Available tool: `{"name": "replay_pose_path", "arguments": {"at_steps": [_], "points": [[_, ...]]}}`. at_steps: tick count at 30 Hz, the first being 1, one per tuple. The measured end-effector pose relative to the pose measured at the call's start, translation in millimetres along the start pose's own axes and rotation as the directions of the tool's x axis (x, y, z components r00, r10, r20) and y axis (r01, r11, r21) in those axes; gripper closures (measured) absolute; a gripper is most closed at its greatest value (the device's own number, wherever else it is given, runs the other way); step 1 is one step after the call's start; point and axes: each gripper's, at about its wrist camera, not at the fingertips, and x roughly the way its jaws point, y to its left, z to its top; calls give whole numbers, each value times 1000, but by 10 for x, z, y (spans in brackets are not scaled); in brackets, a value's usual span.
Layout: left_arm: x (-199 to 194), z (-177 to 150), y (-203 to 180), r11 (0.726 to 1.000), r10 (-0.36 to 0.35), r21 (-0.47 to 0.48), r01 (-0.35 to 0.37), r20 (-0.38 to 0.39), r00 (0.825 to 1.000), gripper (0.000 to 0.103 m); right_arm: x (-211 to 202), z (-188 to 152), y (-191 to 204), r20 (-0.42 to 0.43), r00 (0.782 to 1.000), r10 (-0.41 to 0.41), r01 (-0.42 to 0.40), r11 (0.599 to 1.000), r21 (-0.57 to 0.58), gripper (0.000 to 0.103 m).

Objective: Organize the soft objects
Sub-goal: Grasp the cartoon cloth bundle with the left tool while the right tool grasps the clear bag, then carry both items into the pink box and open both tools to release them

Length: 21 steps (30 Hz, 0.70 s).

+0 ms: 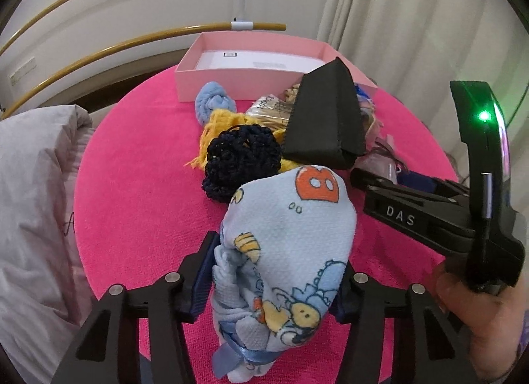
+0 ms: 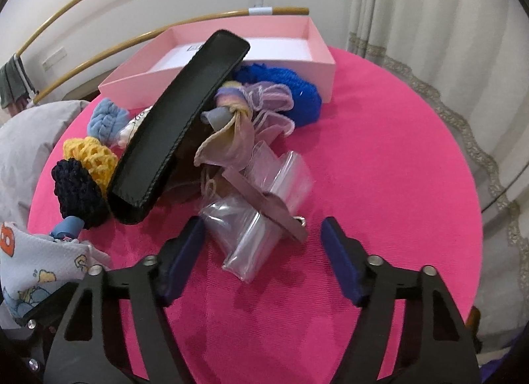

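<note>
My left gripper (image 1: 274,271) is shut on a light blue cartoon-print cloth bundle (image 1: 291,238), which also shows in the right wrist view (image 2: 43,261) at the lower left. My right gripper (image 2: 264,251) is open over the pink table; clear plastic zip bags (image 2: 261,218) lie between its fingers. The pile holds a dark navy crochet piece (image 1: 241,159), a yellow crochet piece (image 2: 91,156), a pale blue scrunchie (image 2: 107,119), a black pouch (image 2: 178,126), a royal blue knit (image 2: 291,86) and sheer pink pouches (image 2: 264,109). An open pink box (image 1: 264,66) stands behind the pile.
The round table has a hot-pink cover (image 2: 380,169). A grey-white pillow (image 1: 36,202) lies off its left edge. Curved golden rails (image 1: 99,50) and a cream curtain (image 2: 446,37) stand behind. The right gripper's body (image 1: 463,205) shows at the right of the left wrist view.
</note>
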Motion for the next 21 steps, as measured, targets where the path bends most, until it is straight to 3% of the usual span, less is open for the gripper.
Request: {"name": "replay_pose_path", "arguments": {"at_steps": [9, 21], "points": [[-90, -23, -1, 1000, -7, -11, 7, -2, 1000, 55, -45, -28, -226, 24, 996, 88, -89, 995, 41, 55], [-349, -42, 25, 1000, 0, -22, 1, 22, 1000, 55, -467, -120, -401, 70, 993, 90, -96, 992, 83, 55]]}}
